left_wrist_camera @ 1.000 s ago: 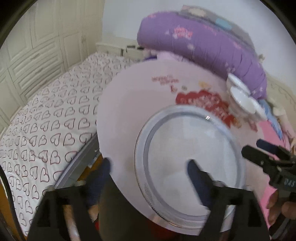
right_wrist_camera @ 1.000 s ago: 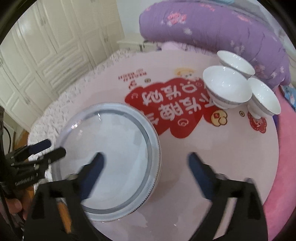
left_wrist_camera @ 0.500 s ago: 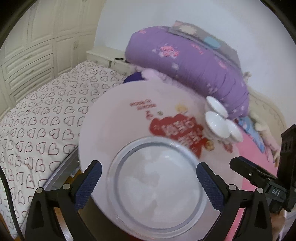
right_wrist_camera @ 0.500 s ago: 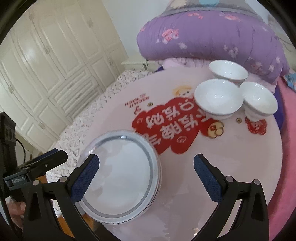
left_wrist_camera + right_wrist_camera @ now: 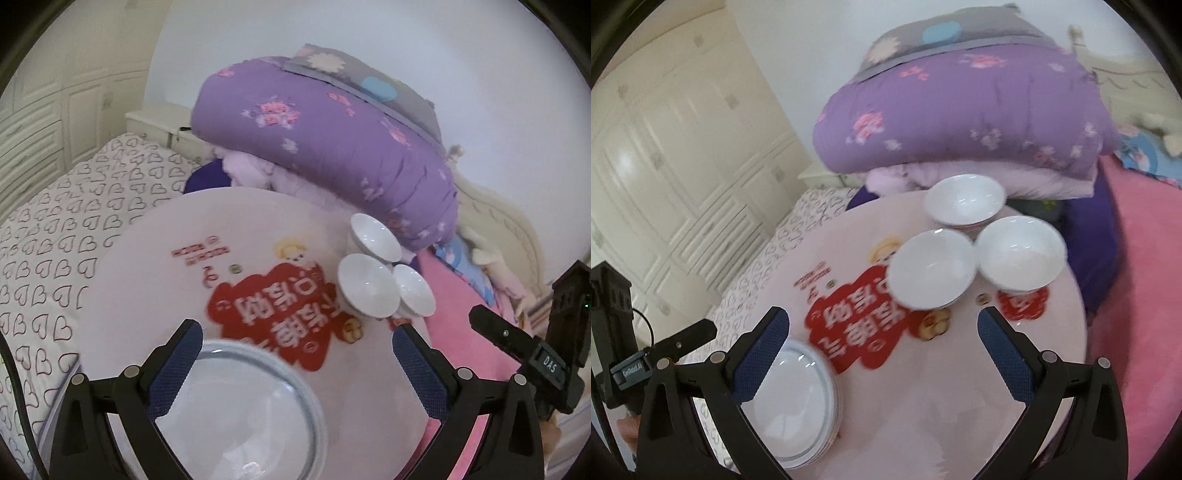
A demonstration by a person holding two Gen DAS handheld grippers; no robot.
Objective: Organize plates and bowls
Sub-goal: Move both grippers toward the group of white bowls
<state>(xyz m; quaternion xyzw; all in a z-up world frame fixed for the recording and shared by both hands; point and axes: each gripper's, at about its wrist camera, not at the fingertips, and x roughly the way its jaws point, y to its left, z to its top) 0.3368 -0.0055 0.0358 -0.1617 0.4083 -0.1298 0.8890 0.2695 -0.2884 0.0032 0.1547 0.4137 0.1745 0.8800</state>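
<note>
Pulled back and lifted since a second ago, both grippers, with far more of the room now in sight; plates left lying where they were, no longer straddled closely by the left pair of fingers.

Behind everything, a bed with heart-print sheet (image 5: 55, 236) and a folded purple quilt (image 5: 332, 155) piled at the far side, cream wardrobe doors (image 5: 665, 147) off to the left in the right wrist view. Nearer, a round pink table (image 5: 147, 280) with a red printed patch (image 5: 273, 314) in its middle.

At the near left edge of the table, a stack of plates (image 5: 801, 402), white with a grey rim band, lying flat. At the far right of the table, three white bowls clustered and upright: middle bowl (image 5: 932, 273), right bowl (image 5: 1021, 256), far bowl (image 5: 964, 199), rims touching or nearly so.

Left gripper (image 5: 297, 363) spread wide, nothing between the blue pads, plates below and clear of them. Right gripper (image 5: 882, 354) likewise spread wide and empty, hanging above the table between plates and bowls.
</note>
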